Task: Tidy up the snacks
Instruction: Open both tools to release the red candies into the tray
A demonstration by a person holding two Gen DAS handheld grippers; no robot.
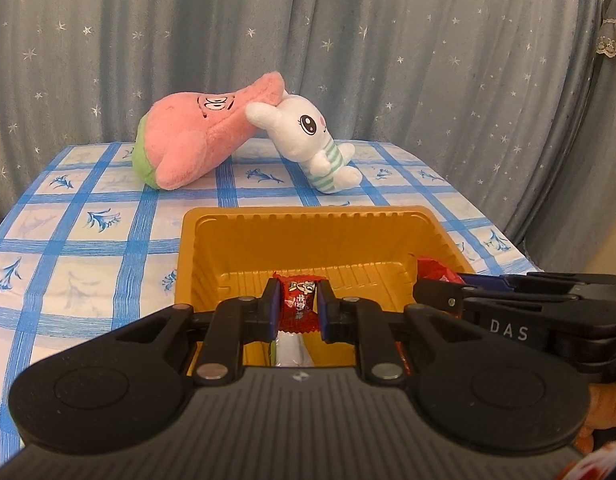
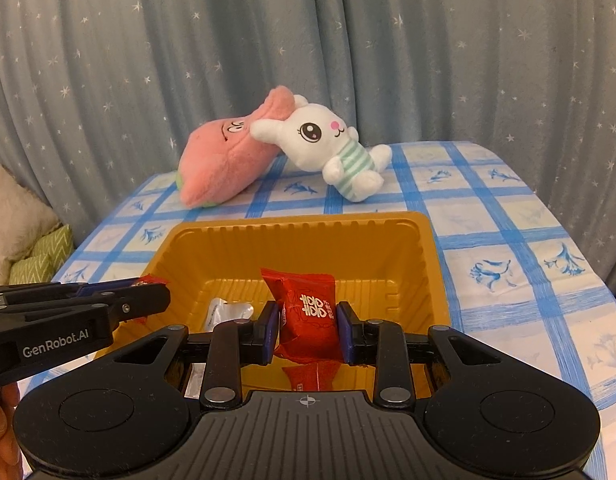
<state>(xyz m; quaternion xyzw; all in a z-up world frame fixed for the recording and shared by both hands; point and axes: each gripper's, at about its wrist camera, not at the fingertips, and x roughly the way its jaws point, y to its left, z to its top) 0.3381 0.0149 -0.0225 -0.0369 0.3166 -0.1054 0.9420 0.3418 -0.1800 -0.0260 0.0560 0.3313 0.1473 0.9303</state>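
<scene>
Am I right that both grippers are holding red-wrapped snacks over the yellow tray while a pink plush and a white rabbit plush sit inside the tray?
Not quite. The pink plush and the white rabbit plush lie on the checked tablecloth behind the yellow tray, not inside it, as the right wrist view shows. The rest holds: the left gripper and right gripper each grip a red-wrapped snack over the tray.

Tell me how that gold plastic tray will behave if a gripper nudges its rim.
The gold tray looks thin and ribbed, so its wall would probably flex rather than resist. Holding only a few small packets, it is likely light and may slide on the checked tablecloth. Its wide flat base makes tipping unlikely.
</scene>
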